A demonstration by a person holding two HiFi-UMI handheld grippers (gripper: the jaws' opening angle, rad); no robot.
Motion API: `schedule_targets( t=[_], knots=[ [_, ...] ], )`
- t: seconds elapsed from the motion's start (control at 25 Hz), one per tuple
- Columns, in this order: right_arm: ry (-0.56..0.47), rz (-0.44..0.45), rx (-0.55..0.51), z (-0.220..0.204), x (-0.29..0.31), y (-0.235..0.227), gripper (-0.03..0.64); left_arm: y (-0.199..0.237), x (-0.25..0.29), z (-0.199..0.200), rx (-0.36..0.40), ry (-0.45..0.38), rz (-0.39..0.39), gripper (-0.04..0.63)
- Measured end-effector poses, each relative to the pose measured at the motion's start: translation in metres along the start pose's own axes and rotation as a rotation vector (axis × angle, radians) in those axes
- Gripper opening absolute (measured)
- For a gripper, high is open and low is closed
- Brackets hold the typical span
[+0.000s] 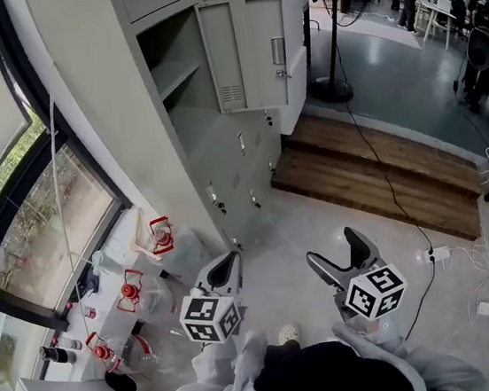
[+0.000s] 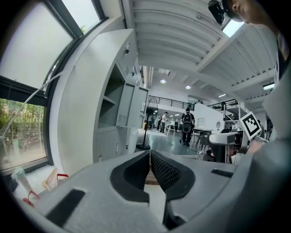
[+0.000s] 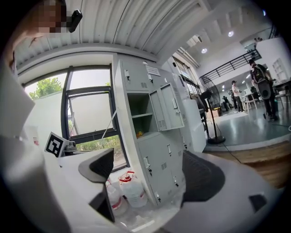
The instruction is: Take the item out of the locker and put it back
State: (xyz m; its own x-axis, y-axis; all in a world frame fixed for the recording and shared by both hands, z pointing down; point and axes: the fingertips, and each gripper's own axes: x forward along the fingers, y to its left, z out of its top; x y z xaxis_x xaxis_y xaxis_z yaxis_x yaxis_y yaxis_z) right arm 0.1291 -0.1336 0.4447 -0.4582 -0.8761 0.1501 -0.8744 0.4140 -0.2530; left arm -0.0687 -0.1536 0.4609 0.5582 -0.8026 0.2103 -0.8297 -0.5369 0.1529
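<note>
The locker (image 1: pixel 222 162) is seen with one upper compartment opened, its door (image 1: pixel 243 52) swung out to the right so that the inside is laid bare for reaching. In the right gripper view, a small yellowish item (image 3: pixel 139 134) can be made out on the bottom of that compartment, beneath the inner shelf; what it is cannot be told at that size. It is judged to be the thing to be taken out, and the taking out is not yet done.

Both grippers are held low in front of the person's body, well apart from the locker. The left gripper (image 2: pixel 149 153) is carried with its jaws clenched tip to tip, with nothing pinched between them. The right gripper (image 3: pixel 150 159) is held with its jaws released wide and nothing lying between them. It is pointed toward the locker, which suggests that it is readied for the grasp.

Water jugs (image 1: pixel 160 236) with red handles are set low by the window, just beside the locker's foot, and would have to be avoided as the locker is approached
</note>
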Motion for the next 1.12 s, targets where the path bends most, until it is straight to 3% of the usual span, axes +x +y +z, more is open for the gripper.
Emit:
schedule_targets(
  t=[0.52, 1.12],
  knots=[
    [0.041, 0.07, 0.004, 0.0, 0.086, -0.03, 0.471, 0.053, 0.067, 0.005, -0.015, 0.016, 0.03, 0.015],
    [0.117, 0.06, 0.071, -0.031, 0.091, -0.036, 0.471, 0.048, 0.079, -0.024, -0.045, 0.1, -0.014, 0.015]
  ],
)
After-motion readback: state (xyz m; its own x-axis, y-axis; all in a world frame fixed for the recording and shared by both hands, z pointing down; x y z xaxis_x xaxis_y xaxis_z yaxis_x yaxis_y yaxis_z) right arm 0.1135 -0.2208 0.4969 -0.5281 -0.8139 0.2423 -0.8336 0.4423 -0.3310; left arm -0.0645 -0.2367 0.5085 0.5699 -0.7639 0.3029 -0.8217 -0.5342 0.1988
